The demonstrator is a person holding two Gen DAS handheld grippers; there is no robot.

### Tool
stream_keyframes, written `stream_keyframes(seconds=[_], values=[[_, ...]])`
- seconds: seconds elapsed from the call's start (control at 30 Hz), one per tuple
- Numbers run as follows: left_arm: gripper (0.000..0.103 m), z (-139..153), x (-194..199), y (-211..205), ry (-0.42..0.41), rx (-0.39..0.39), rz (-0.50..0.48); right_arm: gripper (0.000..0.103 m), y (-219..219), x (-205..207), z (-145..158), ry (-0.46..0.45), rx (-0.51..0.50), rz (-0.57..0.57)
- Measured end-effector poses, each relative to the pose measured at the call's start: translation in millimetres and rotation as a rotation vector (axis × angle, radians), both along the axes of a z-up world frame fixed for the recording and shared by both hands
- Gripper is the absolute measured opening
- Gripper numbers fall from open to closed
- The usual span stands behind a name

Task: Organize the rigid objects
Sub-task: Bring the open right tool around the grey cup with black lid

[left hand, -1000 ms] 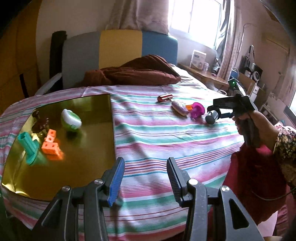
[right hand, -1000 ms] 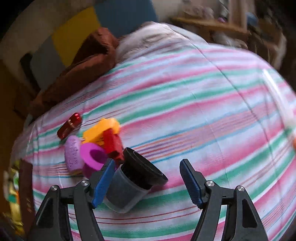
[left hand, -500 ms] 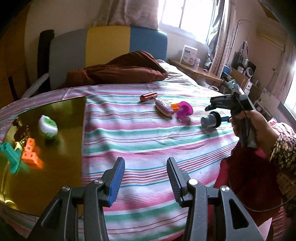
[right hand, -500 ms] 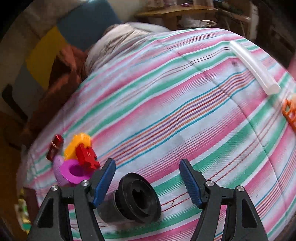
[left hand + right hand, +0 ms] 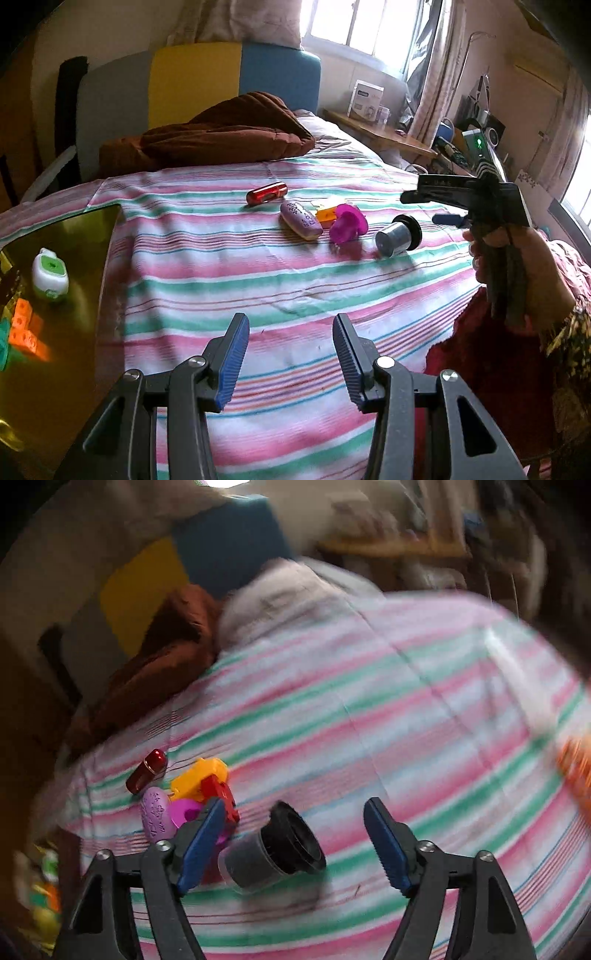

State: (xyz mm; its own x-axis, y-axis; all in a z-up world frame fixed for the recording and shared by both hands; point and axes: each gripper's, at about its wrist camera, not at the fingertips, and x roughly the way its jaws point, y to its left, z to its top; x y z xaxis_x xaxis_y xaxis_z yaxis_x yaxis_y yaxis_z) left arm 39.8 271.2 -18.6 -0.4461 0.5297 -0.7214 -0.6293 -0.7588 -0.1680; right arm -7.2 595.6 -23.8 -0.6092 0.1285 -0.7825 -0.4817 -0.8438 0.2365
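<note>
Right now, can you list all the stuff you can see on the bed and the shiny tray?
cup: 1, grey with black rim, on its side on the sheet, between the right gripper's opening jaws, not pressed
pink cup: 1, magenta, left of the grey one
purple case: 1, lilac, patterned, beside the pink cup
yellow piece: 1, yellow, behind the pink cup
red piece: 1, red, against the yellow piece
red tube: 1, shiny red, farthest back
tray: 1, gold, at the sheet's left edge
white case: 1, white and green, on the tray
blocks: several, orange, on the tray
blanket: 1, brown, at the headboard
left gripper: 1, open, empty
right gripper: 1, hand-held
</note>
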Motion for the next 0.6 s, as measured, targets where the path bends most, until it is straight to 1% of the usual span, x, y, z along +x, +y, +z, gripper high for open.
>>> stream_keyframes(seconds=[0.03,0.13,0.2,0.23,0.27,0.33,0.43,0.5,0.53,0.57,0.6], values=[[0.047,-0.2,-2.0,3.1,0.000,0.001,0.001,0.079,-2.2,-3.2,-1.4,-0.007,0.016,0.023],[0.047,-3.6,-13.3,19.8,-0.008,-0.009,-0.005,0.077,-8.2,-21.2,-18.6,-0.092,-0.001,0.066],[0.047,-8.1,-21.9,30.1,-0.020,-0.013,-0.002,0.071,-8.3,-25.2,-29.8,-0.142,-0.029,0.084],[0.047,-10.4,-25.4,34.8,-0.025,-0.014,-0.001,0.064,-6.1,-20.1,-31.8,-0.136,-0.051,0.092],[0.047,-12.7,-28.2,39.6,-0.029,-0.019,0.000,0.064,-3.0,-16.8,-34.3,-0.139,-0.086,0.098],[0.047,-16.1,-31.4,48.9,-0.027,-0.026,-0.005,0.064,-1.4,-15.2,-38.2,-0.151,-0.092,0.088],[0.047,-20.3,-35.3,60.1,-0.024,-0.042,-0.008,0.061,7.8,-9.4,-39.1,-0.132,-0.161,0.053],[0.047,-21.8,-38.3,67.5,-0.025,-0.045,-0.010,0.060,16.1,-6.0,-41.7,-0.111,-0.241,0.017],[0.047,-22.7,-39.8,71.5,-0.026,-0.050,-0.012,0.056,23.2,-3.3,-45.8,-0.097,-0.290,-0.008],[0.047,-23.3,-41.2,75.8,-0.029,-0.050,-0.018,0.056,31.8,2.6,-49.2,-0.075,-0.358,-0.041],[0.047,-23.3,-42.3,80.7,-0.031,-0.048,-0.024,0.054,37.1,6.6,-51.3,-0.062,-0.396,-0.063]])
